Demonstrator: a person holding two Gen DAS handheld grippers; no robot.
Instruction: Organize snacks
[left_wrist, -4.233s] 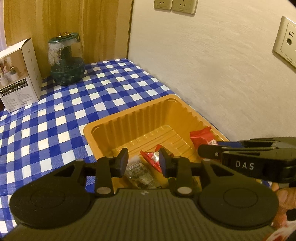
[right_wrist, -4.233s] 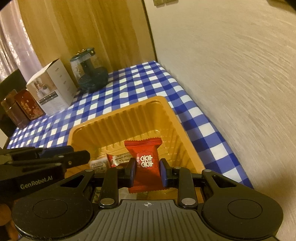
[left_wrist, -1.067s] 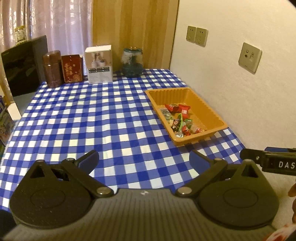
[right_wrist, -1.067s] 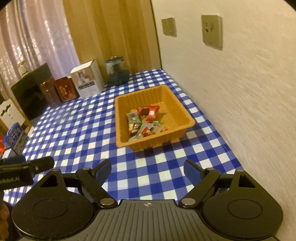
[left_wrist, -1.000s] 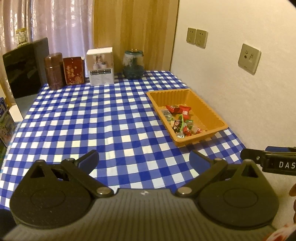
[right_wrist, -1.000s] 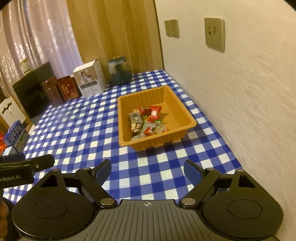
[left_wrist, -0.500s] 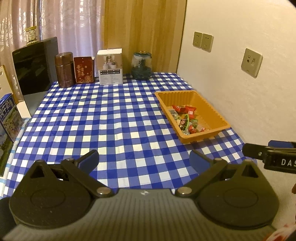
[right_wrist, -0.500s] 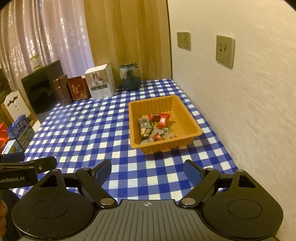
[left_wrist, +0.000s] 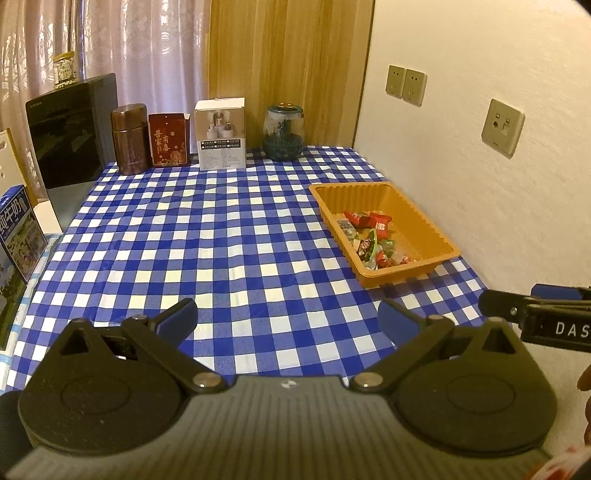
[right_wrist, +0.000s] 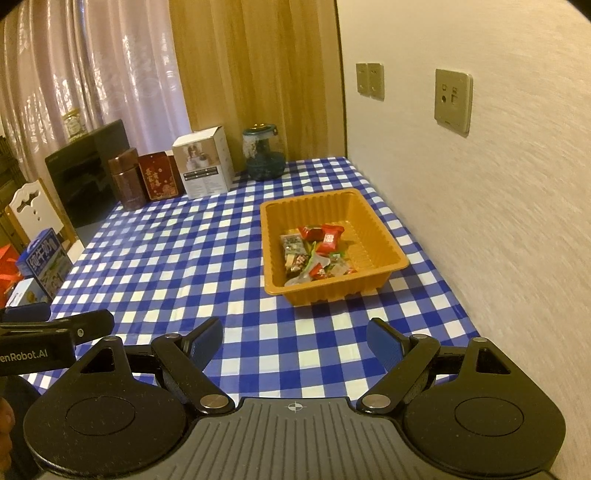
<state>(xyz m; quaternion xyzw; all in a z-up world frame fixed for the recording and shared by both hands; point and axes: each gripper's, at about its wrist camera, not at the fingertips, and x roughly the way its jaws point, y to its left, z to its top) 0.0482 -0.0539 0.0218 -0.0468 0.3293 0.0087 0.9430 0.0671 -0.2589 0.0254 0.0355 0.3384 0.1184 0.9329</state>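
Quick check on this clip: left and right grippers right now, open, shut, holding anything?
Left gripper: open, holding nothing, above the checked tablecloth.
Right gripper: open, holding nothing; the snacks lie in the orange tray.

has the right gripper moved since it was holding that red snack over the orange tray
Yes. The right gripper has pulled back toward the table's near edge; the orange tray now lies well ahead of its open, empty jaws.

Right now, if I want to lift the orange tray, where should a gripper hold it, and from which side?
Grip the near rim of the orange tray from the front, one finger inside. It faces the right gripper, and the other side stands close to the wall.
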